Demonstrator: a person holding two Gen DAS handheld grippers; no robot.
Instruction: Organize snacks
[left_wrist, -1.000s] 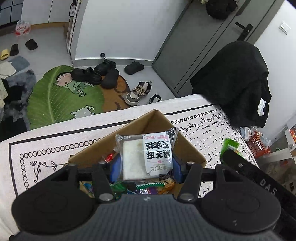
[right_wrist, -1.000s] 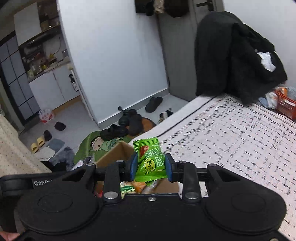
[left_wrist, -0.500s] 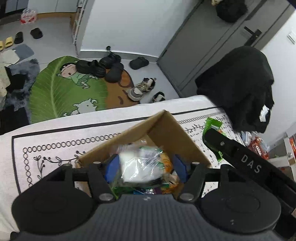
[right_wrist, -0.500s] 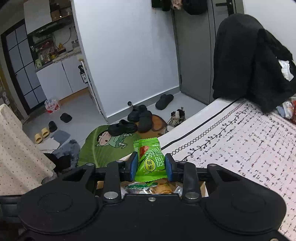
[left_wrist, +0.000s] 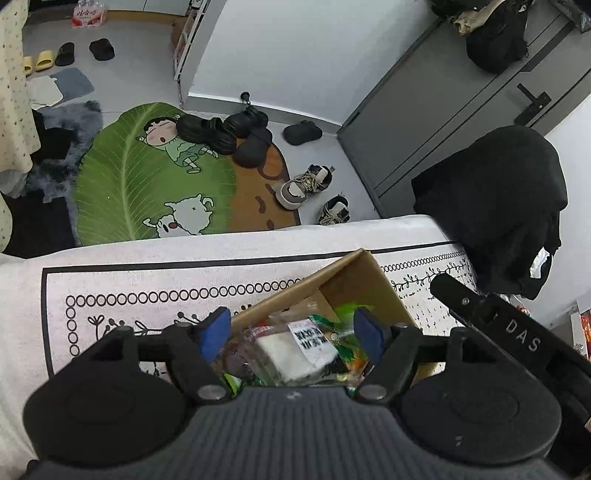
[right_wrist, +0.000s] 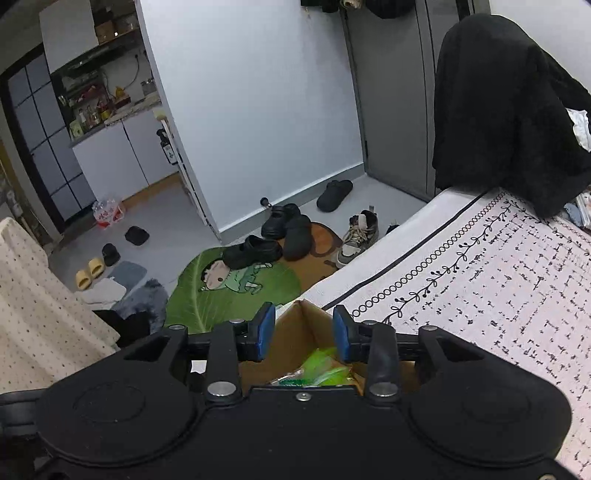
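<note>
Open cardboard box, white-labelled snack packet inside, green packet

Even, diffuse indoor light fills the room, with soft shadows and no harsh glare on the grey door. Fisheye distortion bends straight lines around that door. The green snack packet is motion-blurred.

Black plastic tool w/ blue pads, silver screws.

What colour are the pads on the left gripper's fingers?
Blue pads on black fingers, clearest in the left wrist view.
</note>
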